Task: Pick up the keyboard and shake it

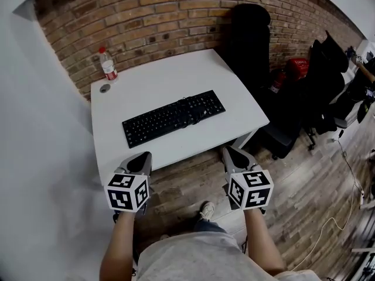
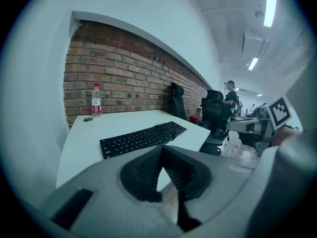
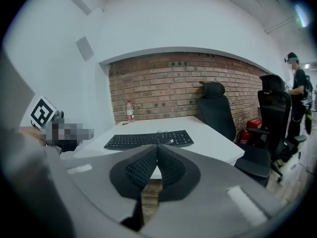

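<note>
A black keyboard (image 1: 173,117) lies slantwise on the white table (image 1: 152,81), its right end further back. In the head view my left gripper (image 1: 144,155) hangs at the table's front edge on the left, shut and empty. My right gripper (image 1: 226,151) is at the front edge on the right, also shut and empty. Both are short of the keyboard and touch nothing. From the left gripper view the keyboard (image 2: 142,138) lies ahead, beyond the shut fingertips (image 2: 162,147). The right gripper view shows the keyboard (image 3: 148,139) just past its shut fingertips (image 3: 157,145).
A plastic bottle with a red label (image 1: 108,65) and a small round cap (image 1: 105,88) stand at the table's far left by the brick wall. Black office chairs (image 1: 251,37) and a red object (image 1: 297,68) stand to the right. A person (image 3: 296,90) stands far right.
</note>
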`<move>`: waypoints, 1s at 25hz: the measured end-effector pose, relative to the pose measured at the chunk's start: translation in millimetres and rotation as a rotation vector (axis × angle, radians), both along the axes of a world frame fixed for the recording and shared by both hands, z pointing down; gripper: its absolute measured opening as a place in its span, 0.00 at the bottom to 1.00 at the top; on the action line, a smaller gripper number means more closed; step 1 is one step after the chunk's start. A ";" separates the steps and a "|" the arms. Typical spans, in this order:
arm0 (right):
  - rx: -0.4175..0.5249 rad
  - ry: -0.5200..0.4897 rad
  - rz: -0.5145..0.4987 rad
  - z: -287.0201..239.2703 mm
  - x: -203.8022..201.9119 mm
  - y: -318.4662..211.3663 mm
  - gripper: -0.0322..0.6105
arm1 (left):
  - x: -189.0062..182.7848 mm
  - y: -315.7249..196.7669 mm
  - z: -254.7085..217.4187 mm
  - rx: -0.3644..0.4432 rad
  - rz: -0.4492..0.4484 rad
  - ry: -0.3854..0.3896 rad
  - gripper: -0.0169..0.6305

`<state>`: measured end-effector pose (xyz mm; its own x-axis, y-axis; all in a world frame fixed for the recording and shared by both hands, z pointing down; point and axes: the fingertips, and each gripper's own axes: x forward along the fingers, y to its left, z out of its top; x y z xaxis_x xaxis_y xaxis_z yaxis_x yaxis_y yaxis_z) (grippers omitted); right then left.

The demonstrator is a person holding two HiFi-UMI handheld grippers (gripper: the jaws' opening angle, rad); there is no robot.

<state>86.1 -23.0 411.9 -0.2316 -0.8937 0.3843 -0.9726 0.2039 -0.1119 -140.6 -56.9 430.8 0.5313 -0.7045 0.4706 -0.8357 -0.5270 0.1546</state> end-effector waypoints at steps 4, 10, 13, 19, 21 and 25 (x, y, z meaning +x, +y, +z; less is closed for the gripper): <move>-0.007 -0.006 -0.032 2.4 15.5 -26.0 0.07 | 10.3 -16.9 2.2 -0.008 -0.040 -0.005 0.02; -0.015 -0.002 -0.096 8.9 32.9 -60.1 0.07 | 19.1 -38.9 6.7 -0.009 -0.114 -0.011 0.02; -0.018 -0.003 -0.129 12.5 43.2 -76.9 0.07 | 22.4 -47.0 9.1 -0.007 -0.156 -0.013 0.02; -0.015 0.001 -0.200 16.2 58.7 -107.4 0.07 | 25.4 -61.0 10.7 0.001 -0.241 -0.020 0.02; -0.015 0.008 -0.226 17.8 61.6 -116.1 0.07 | 24.5 -64.1 12.4 0.002 -0.267 -0.018 0.02; -0.016 0.016 -0.261 22.8 68.1 -132.3 0.07 | 22.6 -70.5 18.1 0.004 -0.305 -0.012 0.02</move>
<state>154.2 -155.3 434.6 -0.4471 -0.7985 0.4032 -0.8891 0.4463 -0.1020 -118.0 -127.4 448.9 0.2891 -0.8327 0.4723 -0.9573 -0.2521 0.1416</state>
